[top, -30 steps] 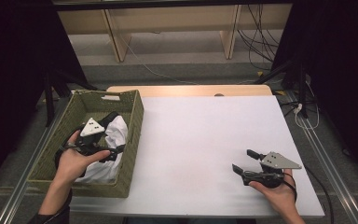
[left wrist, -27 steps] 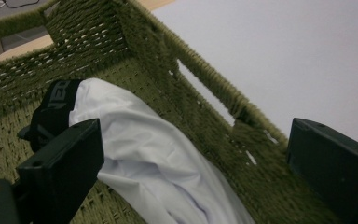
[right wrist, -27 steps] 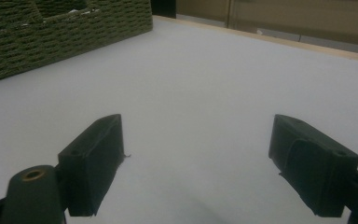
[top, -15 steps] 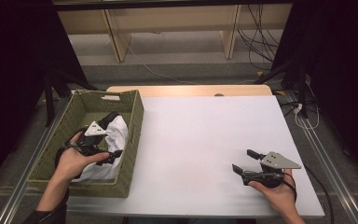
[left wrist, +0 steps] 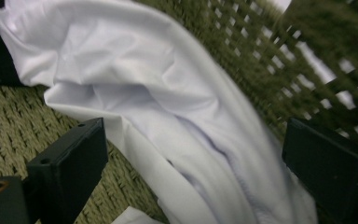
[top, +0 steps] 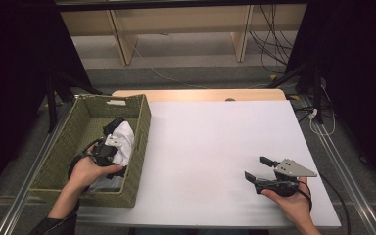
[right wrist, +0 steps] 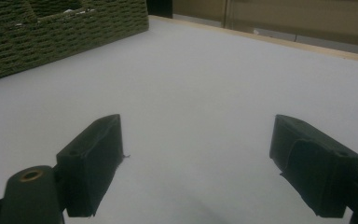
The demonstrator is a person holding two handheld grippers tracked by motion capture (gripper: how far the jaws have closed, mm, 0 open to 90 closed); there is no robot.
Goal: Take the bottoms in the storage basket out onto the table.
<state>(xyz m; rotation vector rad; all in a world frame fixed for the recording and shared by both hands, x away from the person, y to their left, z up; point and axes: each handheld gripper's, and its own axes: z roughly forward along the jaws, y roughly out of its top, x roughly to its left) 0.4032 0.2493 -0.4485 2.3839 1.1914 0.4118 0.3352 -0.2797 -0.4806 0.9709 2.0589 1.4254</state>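
**Reach into basket for white cloth**

Left tool (top: 111,152) down inside the green woven rectangular basket (top: 139,125), jaws spread wide and straddling the crumpled white fabric garment (left wrist: 168,107), nothing pinched yet. Seen along that tool's own jaws: a thick fold of cloth lying between them, draped against the basket's lattice wall and spilling onto the woven floor. Probably angled low like this so one jaw can slide under the fold while the other comes over it (a soft heap gives little else to bite). Some dark fabric (top: 113,125) tucked just behind the white piece, against the far side of the heap; worth avoiding in the same pinch.

Right tool (top: 258,169) parked on the white counter (top: 215,142), well apart from the basket, jaws likewise released and holding nothing, pointed toward the basket across bare surface. Likely waiting there to receive or spread the garment once lifted out.

Step in hand, by the look of it: closing on the fold.
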